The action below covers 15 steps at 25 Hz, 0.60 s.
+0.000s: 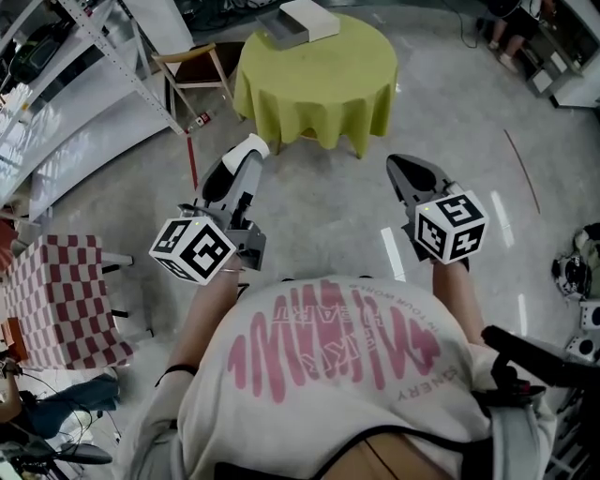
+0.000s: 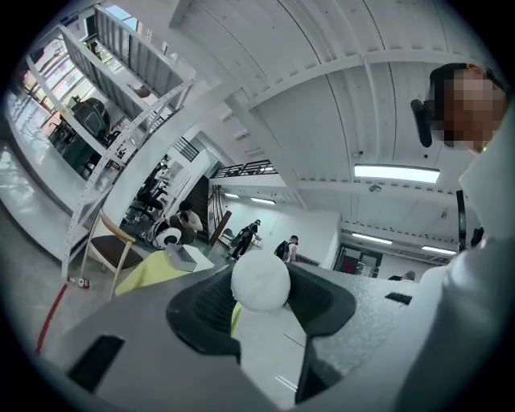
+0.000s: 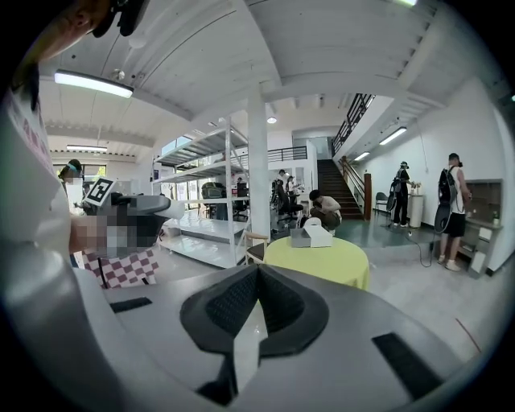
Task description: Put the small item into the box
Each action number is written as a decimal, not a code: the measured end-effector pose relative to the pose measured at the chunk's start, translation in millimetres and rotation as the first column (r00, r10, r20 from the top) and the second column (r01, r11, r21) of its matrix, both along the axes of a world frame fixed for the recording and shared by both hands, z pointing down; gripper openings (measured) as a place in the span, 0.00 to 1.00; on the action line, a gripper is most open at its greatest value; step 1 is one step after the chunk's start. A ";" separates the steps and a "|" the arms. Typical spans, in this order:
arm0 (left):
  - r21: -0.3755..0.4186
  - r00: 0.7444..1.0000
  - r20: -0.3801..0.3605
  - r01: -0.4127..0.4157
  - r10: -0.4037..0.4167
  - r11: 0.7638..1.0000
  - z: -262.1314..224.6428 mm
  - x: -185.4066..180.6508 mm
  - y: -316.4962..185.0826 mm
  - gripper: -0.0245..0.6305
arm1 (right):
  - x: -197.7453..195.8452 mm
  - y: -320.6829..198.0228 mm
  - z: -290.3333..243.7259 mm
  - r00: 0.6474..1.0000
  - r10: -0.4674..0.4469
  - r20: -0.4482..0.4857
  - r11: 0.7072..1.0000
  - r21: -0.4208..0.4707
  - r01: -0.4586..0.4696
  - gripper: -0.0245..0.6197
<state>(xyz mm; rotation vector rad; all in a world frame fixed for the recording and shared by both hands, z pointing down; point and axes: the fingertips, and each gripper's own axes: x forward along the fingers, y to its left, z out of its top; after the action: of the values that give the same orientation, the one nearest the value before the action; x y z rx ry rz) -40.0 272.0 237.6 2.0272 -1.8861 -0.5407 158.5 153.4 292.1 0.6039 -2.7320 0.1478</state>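
Slippage risk: small white round ball (image 2: 260, 280) pinched just at tips of left gripper (image 1: 246, 155); right gripper (image 1: 410, 170) closed, empty; white rectangular box (image 1: 298, 21) at twelve o'clock.

Round green-clothed table (image 1: 319, 84) carries box (image 1: 298, 23).

I see open floor (image 1: 319, 202) ahead up to the far round worktop (image 1: 319, 89); a chair (image 1: 192, 67) and shelving (image 1: 66, 94) crowd its left.

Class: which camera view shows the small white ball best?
Left gripper view: the white ball fills the centre, gripped in the left claw. Head view shows only a white edge at that claw's tip; right gripper view shows hardly anything.
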 end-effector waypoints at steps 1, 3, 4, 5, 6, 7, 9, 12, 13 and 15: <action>-0.005 1.000 0.001 -0.001 0.001 1.000 1.7 -0.3 -1.0 0.32 | 0.9 -2.3 3.6 1.000 0.006 -0.001 1.000 -0.012 -0.006 0.05; -0.009 1.000 0.005 -0.002 0.002 1.000 3.0 -1.6 -2.0 0.32 | -0.2 -6.0 8.7 1.000 0.013 0.002 0.999 -0.034 -0.013 0.05; -0.010 1.000 0.008 -0.001 0.001 1.000 3.4 -2.7 -2.3 0.32 | -2.4 -7.0 9.9 1.000 0.013 0.005 0.999 -0.041 -0.012 0.05; -0.012 1.000 0.012 0.000 0.000 1.000 4.3 -4.1 -2.2 0.32 | -5.4 -7.2 10.8 1.000 0.009 0.008 0.999 -0.045 -0.009 0.05; -0.015 1.000 0.016 0.003 -0.002 1.000 5.5 -5.9 -1.8 0.32 | -8.8 -6.8 11.6 1.000 0.004 0.009 0.999 -0.045 -0.004 0.05; -0.018 1.000 0.019 0.006 -0.005 1.000 6.7 -8.0 -1.2 0.32 | -12.3 -6.3 12.6 1.000 -0.002 0.007 0.999 -0.044 0.003 0.05; -0.022 1.000 0.023 0.011 -0.011 1.000 7.6 -12.0 0.4 0.32 | -18.3 -6.5 14.7 1.000 -0.011 0.000 0.999 -0.046 0.011 0.05; -0.025 0.999 0.040 0.014 -0.013 1.000 7.1 -16.1 2.6 0.32 | -26.4 -9.4 16.1 1.000 -0.019 -0.001 0.998 -0.056 0.019 0.05; -0.026 0.999 0.043 0.015 -0.014 1.000 7.7 -17.2 3.2 0.32 | -29.3 -9.7 16.2 1.000 -0.024 0.000 0.998 -0.056 0.024 0.05; -0.029 0.999 0.040 0.017 -0.016 0.999 9.8 -18.9 4.1 0.32 | -34.3 -8.4 15.7 0.999 -0.041 -0.007 0.998 -0.048 0.041 0.05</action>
<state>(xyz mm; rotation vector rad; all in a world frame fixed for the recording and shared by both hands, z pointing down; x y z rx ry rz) -58.9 276.1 247.5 2.0196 -1.9234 -0.4772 124.2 145.0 307.8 0.5339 -2.7227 0.1995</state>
